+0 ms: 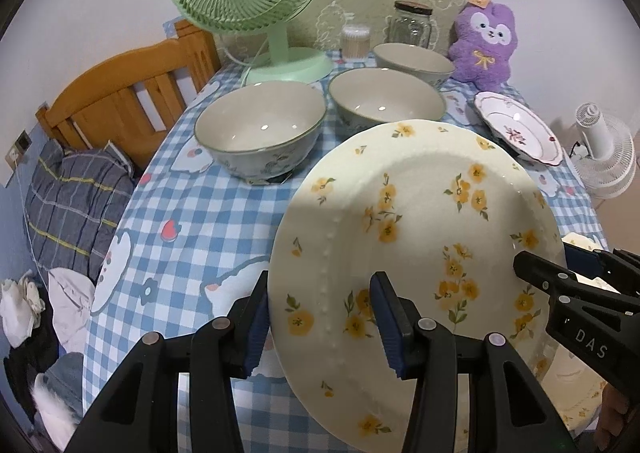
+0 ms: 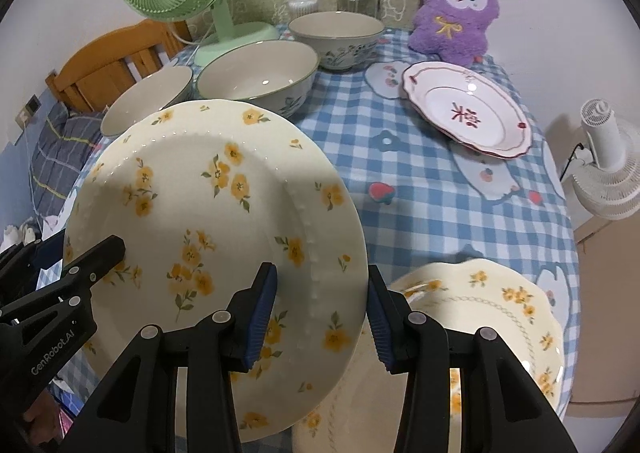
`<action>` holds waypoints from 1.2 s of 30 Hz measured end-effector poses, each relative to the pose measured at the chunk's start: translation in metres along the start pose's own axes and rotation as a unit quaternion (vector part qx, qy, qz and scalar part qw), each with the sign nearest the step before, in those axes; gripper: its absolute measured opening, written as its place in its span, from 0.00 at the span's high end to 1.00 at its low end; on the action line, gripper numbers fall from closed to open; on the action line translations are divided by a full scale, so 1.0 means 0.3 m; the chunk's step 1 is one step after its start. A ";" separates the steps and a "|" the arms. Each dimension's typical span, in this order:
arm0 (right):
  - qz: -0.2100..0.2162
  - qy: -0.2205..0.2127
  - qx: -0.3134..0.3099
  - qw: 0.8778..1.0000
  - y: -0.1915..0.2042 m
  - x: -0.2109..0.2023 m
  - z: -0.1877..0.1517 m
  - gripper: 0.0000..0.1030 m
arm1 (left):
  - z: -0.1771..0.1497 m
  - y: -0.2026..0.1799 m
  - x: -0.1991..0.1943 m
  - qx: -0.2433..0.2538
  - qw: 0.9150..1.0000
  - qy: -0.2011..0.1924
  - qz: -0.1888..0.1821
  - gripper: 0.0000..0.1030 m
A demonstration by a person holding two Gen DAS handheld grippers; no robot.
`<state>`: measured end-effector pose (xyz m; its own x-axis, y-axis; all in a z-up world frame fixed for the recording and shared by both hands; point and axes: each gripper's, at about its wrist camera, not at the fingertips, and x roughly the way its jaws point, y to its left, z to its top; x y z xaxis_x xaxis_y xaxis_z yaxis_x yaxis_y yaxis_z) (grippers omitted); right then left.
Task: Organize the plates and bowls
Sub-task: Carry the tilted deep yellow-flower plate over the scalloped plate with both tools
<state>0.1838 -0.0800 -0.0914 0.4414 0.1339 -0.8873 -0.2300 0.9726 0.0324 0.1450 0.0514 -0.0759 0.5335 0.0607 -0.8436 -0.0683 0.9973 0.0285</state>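
**Above the table, two grippers hold one plate**

Above the checked table (image 1: 192,213) the plate (image 1: 416,245) hangs tilted. Left gripper (image 1: 320,323) and right gripper (image 2: 322,311) each pinch its rim. Keep both grips level. Nearest the plate: bowls (image 1: 260,133) behind, another plate (image 2: 492,317) below right. Open cloth lies right.

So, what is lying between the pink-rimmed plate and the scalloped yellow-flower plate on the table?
Nothing stands there: in the right wrist view only bare checked tablecloth separates the pink-rimmed plate from the scalloped yellow-flower plate.
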 end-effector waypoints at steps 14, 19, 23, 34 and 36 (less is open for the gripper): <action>-0.027 -0.021 0.038 0.999 -0.143 -0.122 -0.065 0.55 | 0.003 -0.151 -0.045 0.032 0.999 -0.012 -0.032 0.53; -0.037 -0.027 0.055 0.997 -0.206 -0.154 -0.099 0.55 | -0.007 -0.211 -0.045 0.043 0.998 -0.010 -0.047 0.53; -0.043 -0.025 0.067 0.996 -0.253 -0.167 -0.129 0.55 | -0.018 -0.261 -0.049 0.055 0.997 -0.008 -0.055 0.53; -0.066 -0.021 0.103 0.992 -0.374 -0.201 -0.230 0.55 | -0.066 -0.404 -0.048 0.088 0.993 0.002 -0.080 0.53; -0.068 -0.019 0.109 0.991 -0.396 -0.203 -0.251 0.55 | -0.074 -0.427 -0.046 0.093 0.992 0.005 -0.083 0.53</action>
<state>0.1189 -0.2180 -0.0760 0.4895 0.0013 -0.8720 0.0256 0.9995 0.0159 0.1275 -0.0781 -0.0797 0.5154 -0.1048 -0.8505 0.1779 0.9840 -0.0134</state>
